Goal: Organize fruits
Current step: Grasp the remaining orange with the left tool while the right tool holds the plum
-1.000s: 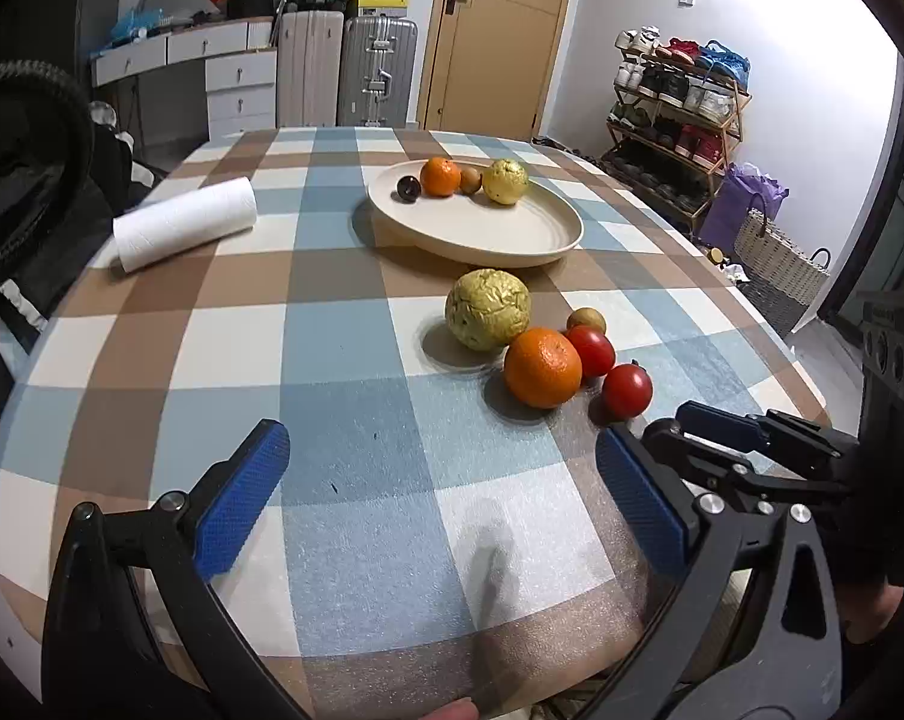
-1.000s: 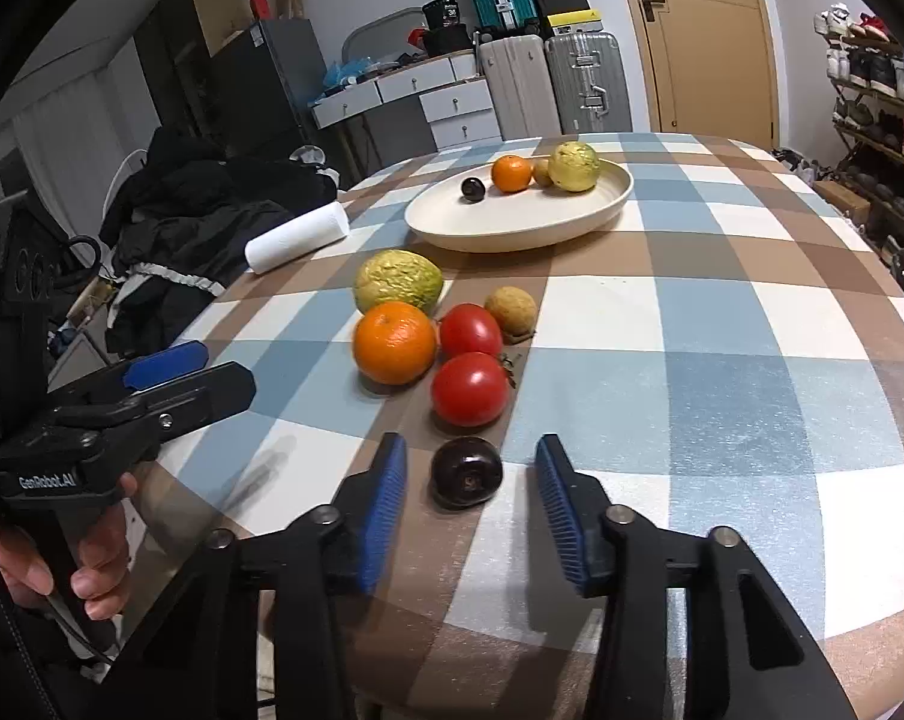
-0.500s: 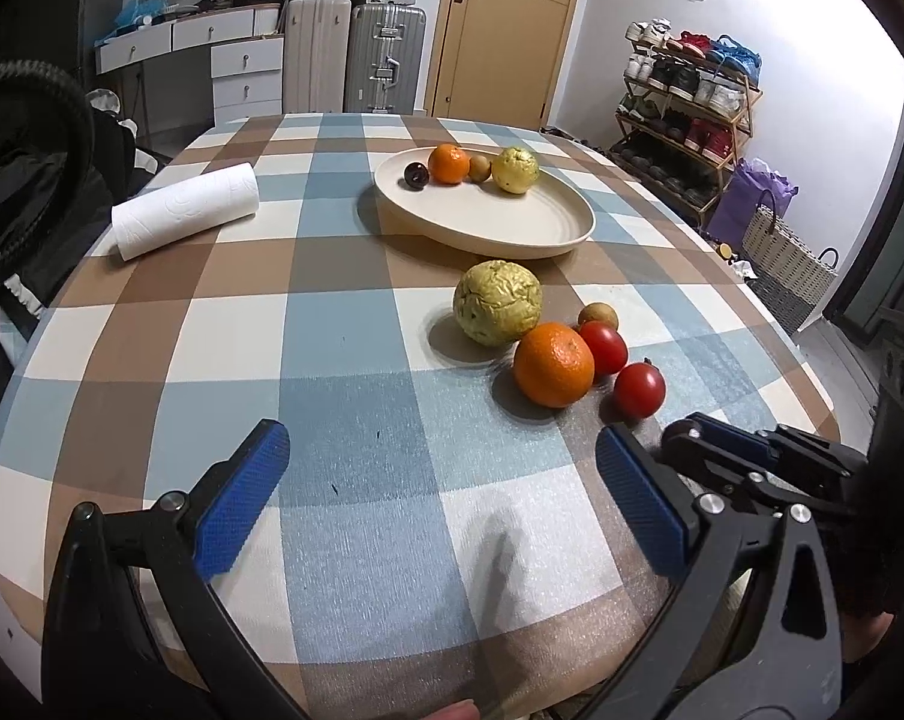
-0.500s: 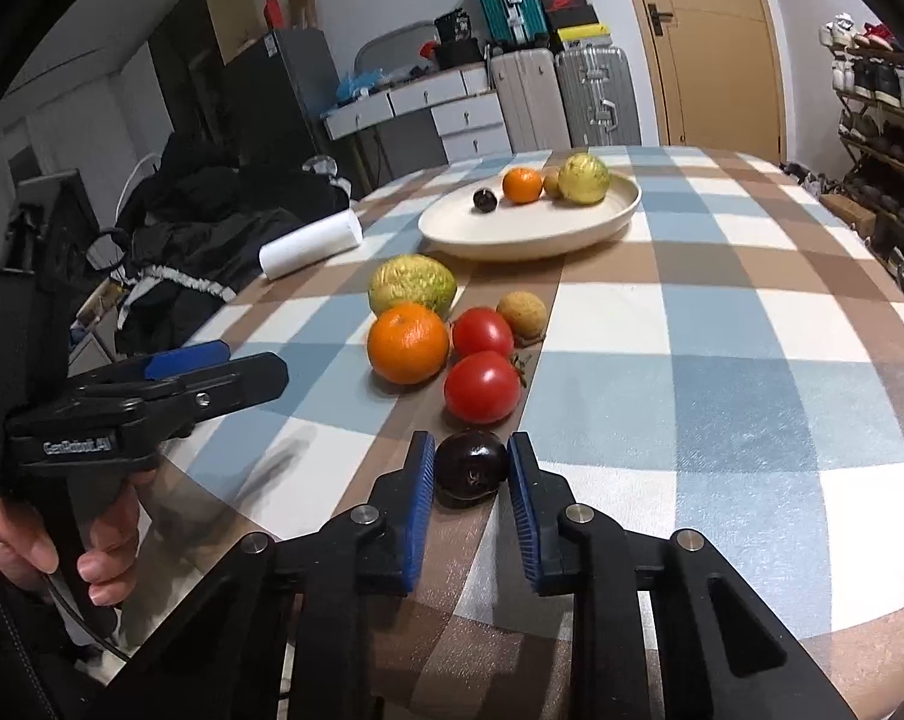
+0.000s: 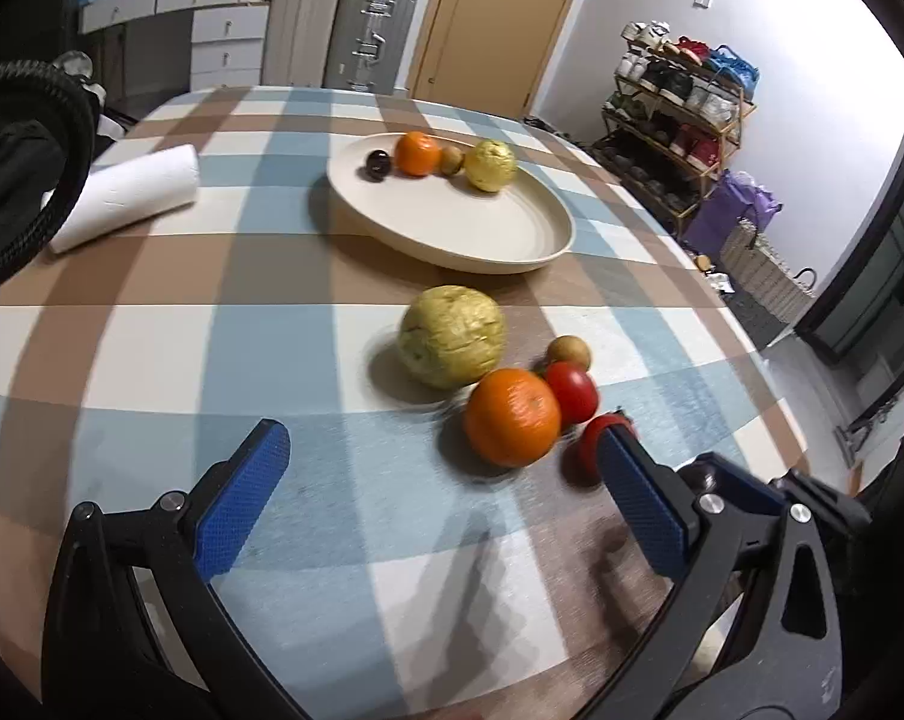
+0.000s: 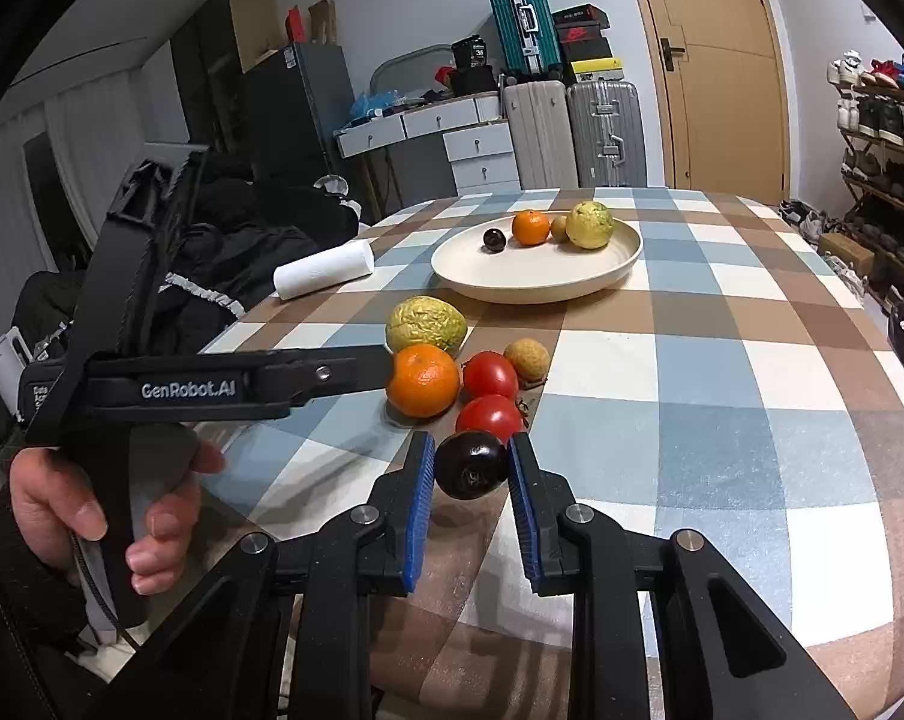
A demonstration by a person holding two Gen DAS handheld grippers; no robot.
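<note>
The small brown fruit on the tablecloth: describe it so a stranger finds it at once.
Start at the big cream plate, then come toward the loose cluster of fruit on the checked tablecloth. The small brown fruit sits beside the upper tomato: the smallest there, dull tan, rough-skinned.

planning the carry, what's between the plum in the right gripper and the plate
Right wrist view: two tomatoes, then bare tablecloth up to the plate; the plum is clamped in the right gripper.

From my remote station I counted two oranges (image 6: pixel 422 380) (image 6: pixel 530 227), two tomatoes (image 6: pixel 490 375) (image 6: pixel 489 416), two dark plums (image 6: pixel 471 464) (image 6: pixel 493 239), one plate (image 6: pixel 535 285) and one paper roll (image 6: pixel 324 269) on the worktop (image 6: pixel 721 360).
</note>
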